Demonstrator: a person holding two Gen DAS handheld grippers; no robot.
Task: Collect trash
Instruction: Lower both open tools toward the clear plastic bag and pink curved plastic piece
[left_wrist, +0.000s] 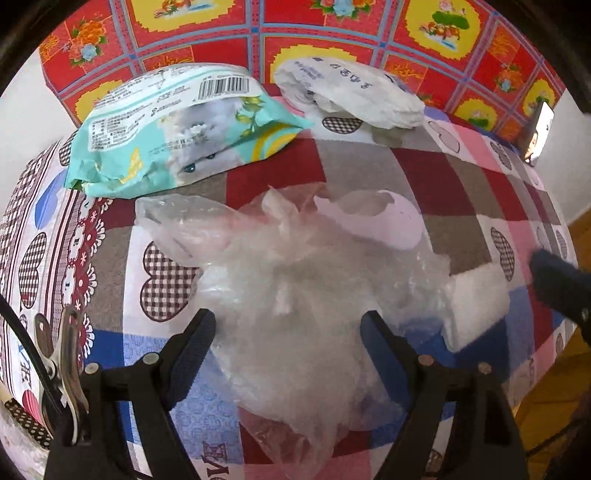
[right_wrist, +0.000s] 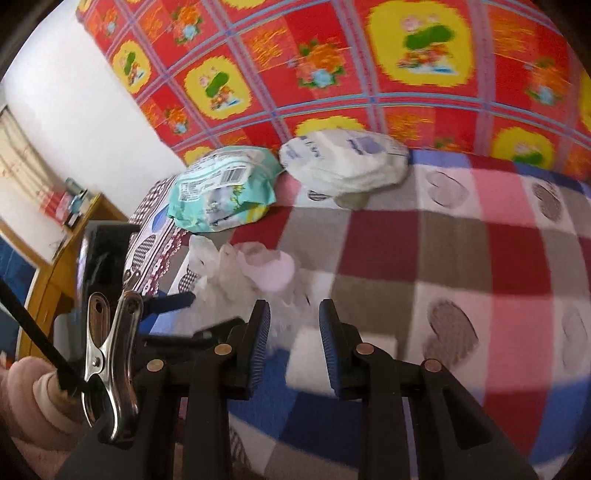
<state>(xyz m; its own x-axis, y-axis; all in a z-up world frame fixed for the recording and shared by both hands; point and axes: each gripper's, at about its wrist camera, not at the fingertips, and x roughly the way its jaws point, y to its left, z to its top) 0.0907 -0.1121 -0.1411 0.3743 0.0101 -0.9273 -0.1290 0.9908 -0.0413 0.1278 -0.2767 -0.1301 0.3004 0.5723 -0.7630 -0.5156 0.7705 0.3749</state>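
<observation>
Hovering over the crumpled clear plastic bag (left_wrist: 295, 280) on the checked table (left_wrist: 461, 173), left gripper (left_wrist: 288, 328) fingers wide; right gripper (right_wrist: 294, 328) fingers narrow, empty. Risk: flimsy film slips out, eggshell (left_wrist: 376, 221) gets crushed.

On the table (left_wrist: 369, 170) we see a plastic bag (left_wrist: 295, 295) nearest us, an eggshell (left_wrist: 384, 221) at its far edge and a paper scrap (left_wrist: 476, 302) at its right. Behind them a wipes pack (left_wrist: 177, 136) lies left of a crumpled wrapper (left_wrist: 351, 92), both before the hanging cloth (left_wrist: 258, 37).
</observation>
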